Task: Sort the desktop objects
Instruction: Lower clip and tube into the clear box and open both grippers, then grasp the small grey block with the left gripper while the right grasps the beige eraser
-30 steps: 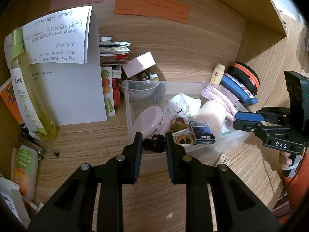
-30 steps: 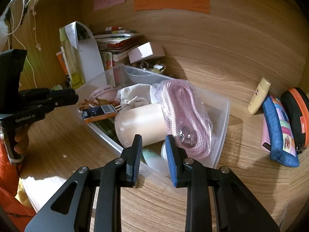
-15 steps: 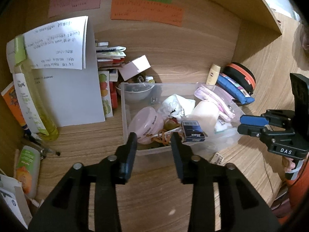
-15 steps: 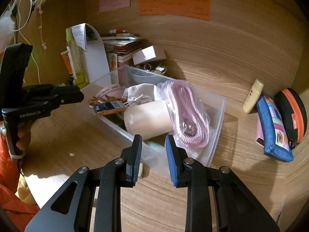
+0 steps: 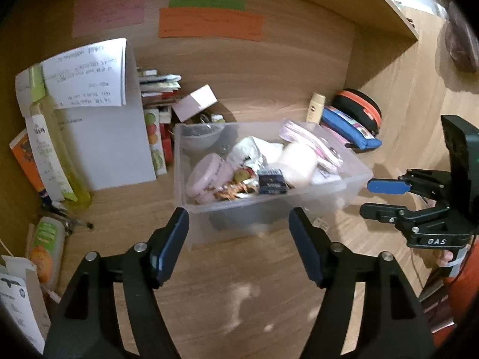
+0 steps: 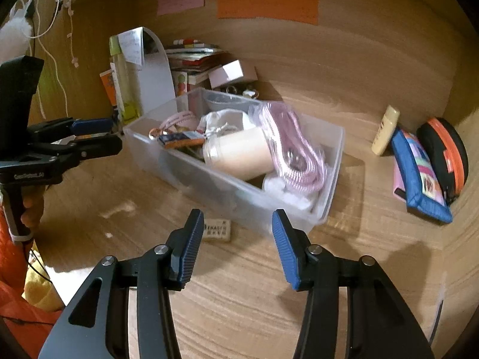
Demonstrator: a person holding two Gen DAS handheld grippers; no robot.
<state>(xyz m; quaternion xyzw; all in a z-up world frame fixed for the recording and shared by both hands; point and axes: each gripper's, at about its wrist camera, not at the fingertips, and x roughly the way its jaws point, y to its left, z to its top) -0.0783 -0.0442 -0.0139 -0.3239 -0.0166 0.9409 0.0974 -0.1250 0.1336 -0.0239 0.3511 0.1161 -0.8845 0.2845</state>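
A clear plastic bin stands on the wooden desk, filled with a pink round case, a navy box, a cream cylinder and a bagged pink rope. My left gripper hovers just short of the bin's front wall, jaws opening, nothing between them. My right gripper hangs before the bin's near corner, jaws opening and empty too. A small eraser lies on the desk just beyond its left fingertip. Each gripper shows in the other's view: right gripper, left gripper.
Left of the bin stand a yellow bottle, a white sheet of paper and a stack of books. To the right lie a small tube, a blue pencil case and a black-and-orange case. Wooden walls close in behind.
The left jaws let go of a small dark thing over the bin and spread wide. The right jaws opened as well. Both grippers drew back from the bin.
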